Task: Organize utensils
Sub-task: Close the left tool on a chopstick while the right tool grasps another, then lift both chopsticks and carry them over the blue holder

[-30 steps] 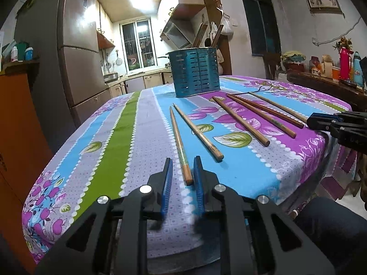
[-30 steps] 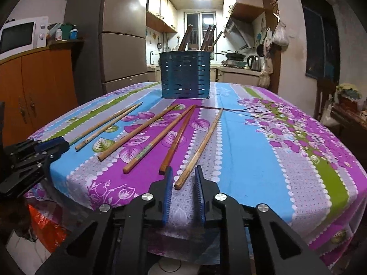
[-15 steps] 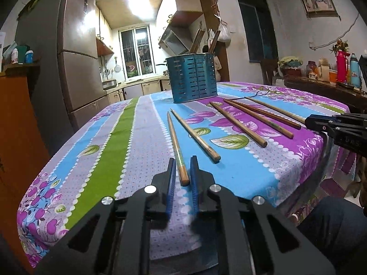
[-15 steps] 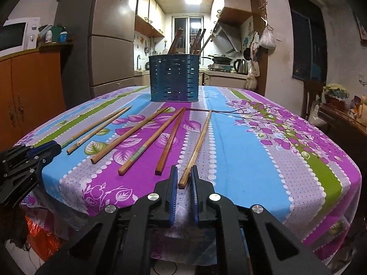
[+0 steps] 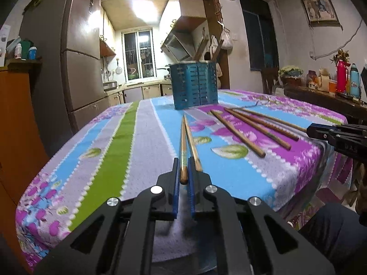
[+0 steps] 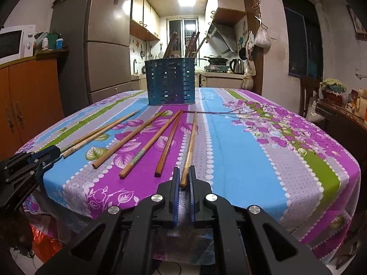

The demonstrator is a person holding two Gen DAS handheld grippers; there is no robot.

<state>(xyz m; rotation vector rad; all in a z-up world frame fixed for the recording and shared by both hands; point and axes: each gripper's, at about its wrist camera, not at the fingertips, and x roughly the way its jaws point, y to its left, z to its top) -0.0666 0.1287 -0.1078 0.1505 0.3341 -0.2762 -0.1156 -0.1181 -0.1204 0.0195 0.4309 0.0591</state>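
Two black grippers, left and right, each pinch one thin wooden chopstick by its end; probably light, stiff, slippery.

The lower ends of the sticks standing in the blue holder are hidden behind its slotted wall, and which compartment each stands in cannot be told. In the left wrist view the near end of the second chopstick disappears behind the right-hand one of the fingers. The other gripper's body is cut off by the right edge there, and by the left edge in the right wrist view. The framed picture is too small to read. The near edge of the surface is hidden behind the tool.
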